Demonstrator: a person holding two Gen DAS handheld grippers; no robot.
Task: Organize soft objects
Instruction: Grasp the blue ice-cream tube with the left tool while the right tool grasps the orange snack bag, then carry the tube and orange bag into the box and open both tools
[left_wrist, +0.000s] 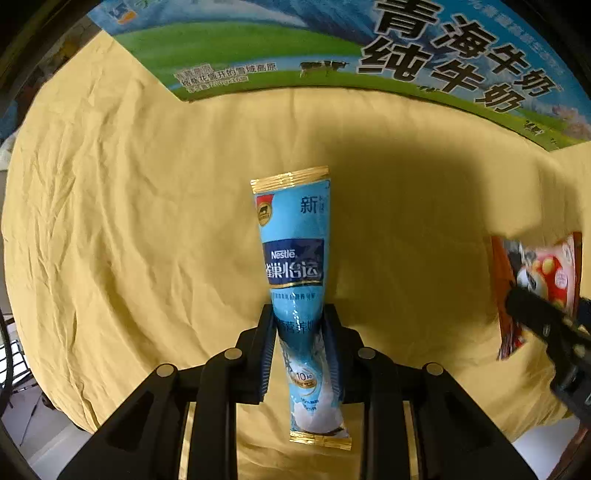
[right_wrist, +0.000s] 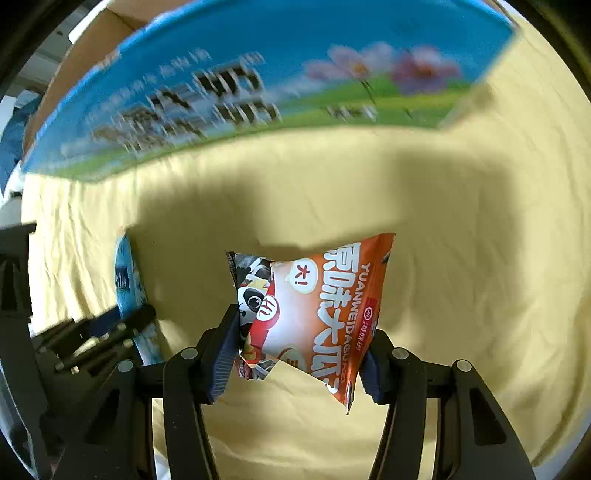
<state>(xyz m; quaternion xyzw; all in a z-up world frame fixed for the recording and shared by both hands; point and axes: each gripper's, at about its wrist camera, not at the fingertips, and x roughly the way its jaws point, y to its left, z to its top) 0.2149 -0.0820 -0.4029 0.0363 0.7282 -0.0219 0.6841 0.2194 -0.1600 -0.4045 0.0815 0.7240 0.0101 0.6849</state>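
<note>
My left gripper (left_wrist: 300, 332) is shut on a blue Nestle stick sachet (left_wrist: 295, 258) with gold ends and holds it upright above the yellow cloth (left_wrist: 147, 221). My right gripper (right_wrist: 303, 339) is shut on an orange sunflower-seed packet (right_wrist: 325, 306) with a panda picture, held above the cloth. In the left wrist view the orange packet (left_wrist: 543, 280) and the right gripper (left_wrist: 546, 325) show at the right edge. In the right wrist view the blue sachet (right_wrist: 127, 291) and the left gripper (right_wrist: 110, 332) show at the left.
A blue and green milk carton box (left_wrist: 332, 44) stands at the far side of the cloth; it also shows in the right wrist view (right_wrist: 258, 85). The yellow cloth (right_wrist: 461, 258) is wrinkled and partly in shadow. The floor (left_wrist: 48, 424) shows past the cloth's near left edge.
</note>
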